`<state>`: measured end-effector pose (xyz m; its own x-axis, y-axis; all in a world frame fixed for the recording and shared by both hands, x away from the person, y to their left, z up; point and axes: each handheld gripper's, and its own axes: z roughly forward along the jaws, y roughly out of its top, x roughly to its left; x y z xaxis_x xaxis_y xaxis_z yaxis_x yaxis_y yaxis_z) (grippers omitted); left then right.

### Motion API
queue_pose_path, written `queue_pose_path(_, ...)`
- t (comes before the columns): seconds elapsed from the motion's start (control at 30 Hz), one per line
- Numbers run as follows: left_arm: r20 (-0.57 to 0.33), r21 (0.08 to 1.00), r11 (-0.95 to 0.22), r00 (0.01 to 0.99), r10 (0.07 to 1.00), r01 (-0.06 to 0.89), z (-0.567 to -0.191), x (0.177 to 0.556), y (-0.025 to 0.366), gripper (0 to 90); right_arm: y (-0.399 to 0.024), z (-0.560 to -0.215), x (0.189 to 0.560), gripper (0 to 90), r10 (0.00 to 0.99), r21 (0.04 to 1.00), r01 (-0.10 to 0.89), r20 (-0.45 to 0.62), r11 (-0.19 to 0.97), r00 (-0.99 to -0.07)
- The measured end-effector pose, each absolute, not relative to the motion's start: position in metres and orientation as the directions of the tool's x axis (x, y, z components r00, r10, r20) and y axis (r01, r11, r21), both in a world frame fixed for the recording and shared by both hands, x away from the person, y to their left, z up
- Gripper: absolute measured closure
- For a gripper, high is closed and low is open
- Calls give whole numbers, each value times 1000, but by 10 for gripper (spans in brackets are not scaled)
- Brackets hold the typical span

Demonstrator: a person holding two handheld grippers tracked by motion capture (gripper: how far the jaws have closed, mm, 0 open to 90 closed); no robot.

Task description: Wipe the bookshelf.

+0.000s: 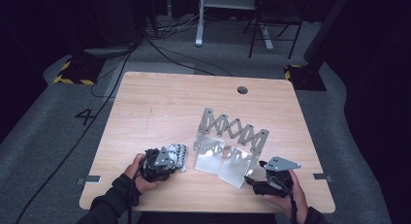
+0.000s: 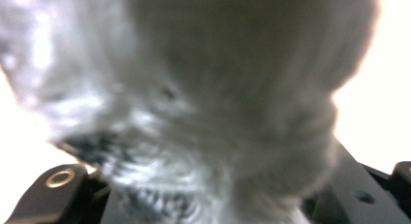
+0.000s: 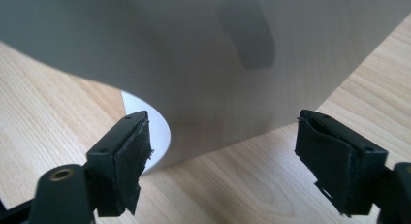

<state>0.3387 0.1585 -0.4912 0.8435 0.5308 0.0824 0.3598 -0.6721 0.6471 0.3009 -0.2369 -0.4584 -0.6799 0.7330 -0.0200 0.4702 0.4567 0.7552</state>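
On the light wooden table, the left gripper sits near the front edge with a grey, fuzzy, soft fabric bundle between its jaws; the left gripper view shows this bundle pressed close to the lens, blurred, and contact of the pads cannot be confirmed. The right gripper has its jaws spread wide, holding nothing, pointed at the nearest panel of a folding silver metal rack with a scissor-lattice back, which stands just right of the bundle.
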Motion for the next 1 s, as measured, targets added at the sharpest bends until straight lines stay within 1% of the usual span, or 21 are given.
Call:
queue_pose_path(0.1,83,650,-675,850,521,350,-492,339,155,614,-232,-460,304,213,738,750,462,-51,474,-673)
queue_pose_path(0.17,85,649,-677,851,518,347,-491,339,153,609,-232,-461,307,221,753,753,471,-49,460,-657)
queue_pose_path(0.3,82,651,-680,860,504,337,-492,340,149,602,-234,-463,311,196,759,744,476,-63,469,-648)
queue_pose_path(0.37,79,652,-680,861,502,336,-492,341,149,597,-235,-463,312,229,758,743,460,-97,486,-645)
queue_pose_path(0.43,74,653,-677,861,503,340,-492,342,148,593,-238,-462,313,240,770,743,464,-108,483,-628)
queue_pose_path(0.57,70,657,-672,860,505,342,-492,342,149,590,-252,-462,320,277,789,748,481,-93,458,-607)
queue_pose_path(0.63,70,657,-672,860,505,342,-492,342,149,587,-263,-462,326,330,799,753,490,-79,440,-596)
queue_pose_path(0.67,70,657,-672,860,505,342,-492,342,149,585,-263,-462,326,330,799,753,490,-79,440,-596)
queue_pose_path(0.7,68,658,-671,859,507,343,-493,342,149,585,-267,-462,328,367,799,750,500,-63,433,-598)
queue_pose_path(0.77,63,658,-669,860,506,345,-493,343,149,580,-278,-462,335,404,815,752,518,-42,407,-578)
queue_pose_path(0.8,62,659,-667,859,508,347,-493,344,149,579,-284,-461,339,437,817,754,523,-32,398,-576)
queue_pose_path(0.9,61,659,-667,860,507,347,-493,344,148,578,-294,-461,347,456,837,762,531,-25,371,-547)
queue_pose_path(1.0,54,662,-663,860,507,349,-493,345,147,575,-302,-460,356,474,849,768,514,-73,383,-523)
